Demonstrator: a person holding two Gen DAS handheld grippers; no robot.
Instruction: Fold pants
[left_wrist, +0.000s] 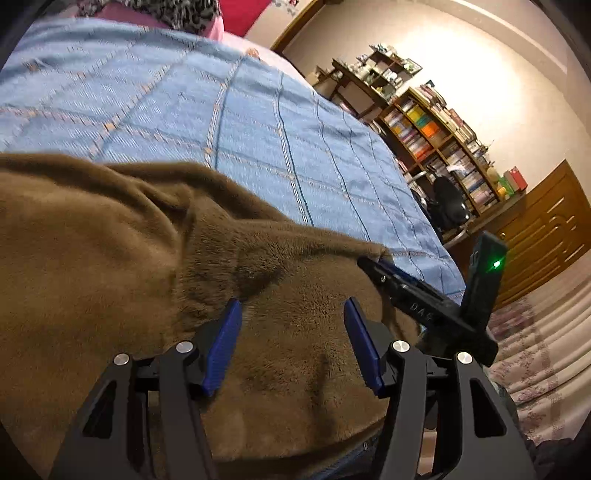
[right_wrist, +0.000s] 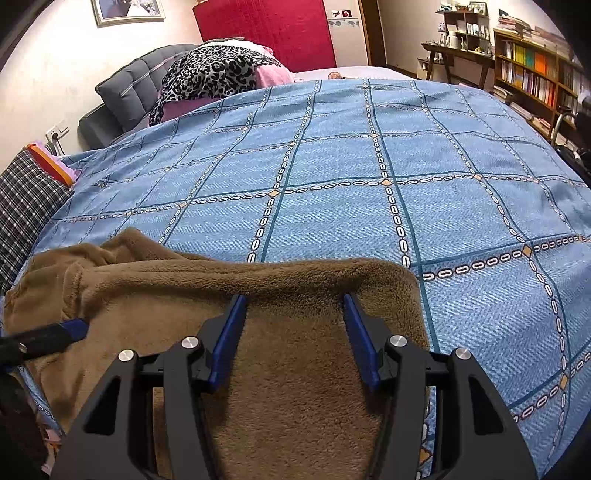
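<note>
Brown fleece pants (left_wrist: 147, 277) lie bunched on the near edge of the bed, with a folded far edge in the right wrist view (right_wrist: 288, 273). My left gripper (left_wrist: 293, 306) is open, its blue fingers spread just above the fleece. My right gripper (right_wrist: 295, 301) is open too, with its fingertips at the folded edge of the pants. In the left wrist view the right gripper (left_wrist: 399, 284) reaches in from the right onto the pants' corner. In the right wrist view a left fingertip (right_wrist: 74, 328) shows at the left on the pants.
The bed carries a blue checked cover (right_wrist: 369, 177). Pillows and a leopard-print cloth (right_wrist: 210, 77) lie at the headboard. A checked cloth (right_wrist: 26, 206) sits at the left edge. Bookshelves (left_wrist: 436, 147) and a wooden door (left_wrist: 546, 236) stand beyond the bed.
</note>
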